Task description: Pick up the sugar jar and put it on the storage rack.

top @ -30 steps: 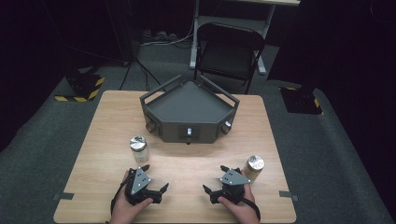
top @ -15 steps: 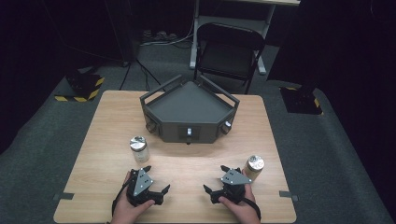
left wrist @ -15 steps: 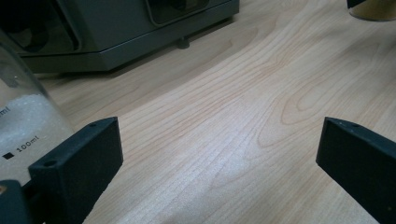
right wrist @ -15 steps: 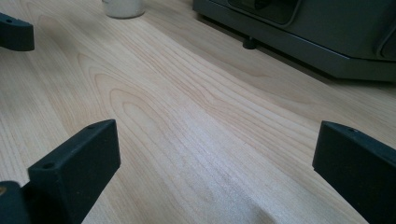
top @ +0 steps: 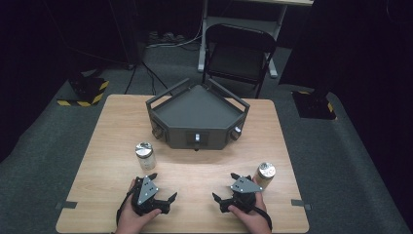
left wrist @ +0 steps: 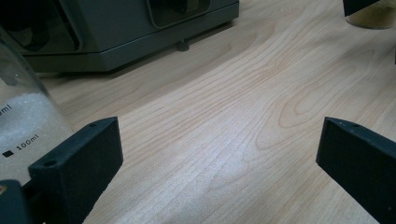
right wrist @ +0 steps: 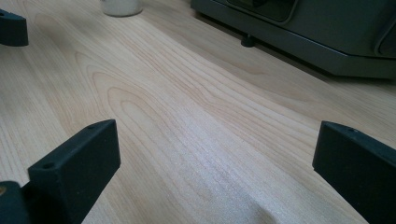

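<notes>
Two metal-lidded jars stand on the wooden table [top: 112, 126]. The left one [top: 144, 155] [left wrist: 23, 121] holds white grains and rises just outside my left gripper's left jaw. The right jar [top: 265, 174] [left wrist: 373, 14] holds tan powder and stands close beside my right hand. My left gripper [top: 163, 186] [left wrist: 219, 154] rests open near the front edge, angled toward the middle. My right gripper [top: 224, 186] [right wrist: 215, 158] mirrors it, also open, with bare wood between its jaws. The white jar's base [right wrist: 121, 5] shows far off in the right gripper view.
A dark grey five-sided box with an open top [top: 197, 114] [left wrist: 116, 32] [right wrist: 327, 32] sits at the table's back middle. Behind the table stands a black folding chair [top: 241, 48]. A yellow-and-black striped block [top: 85, 90] lies on the floor at the left.
</notes>
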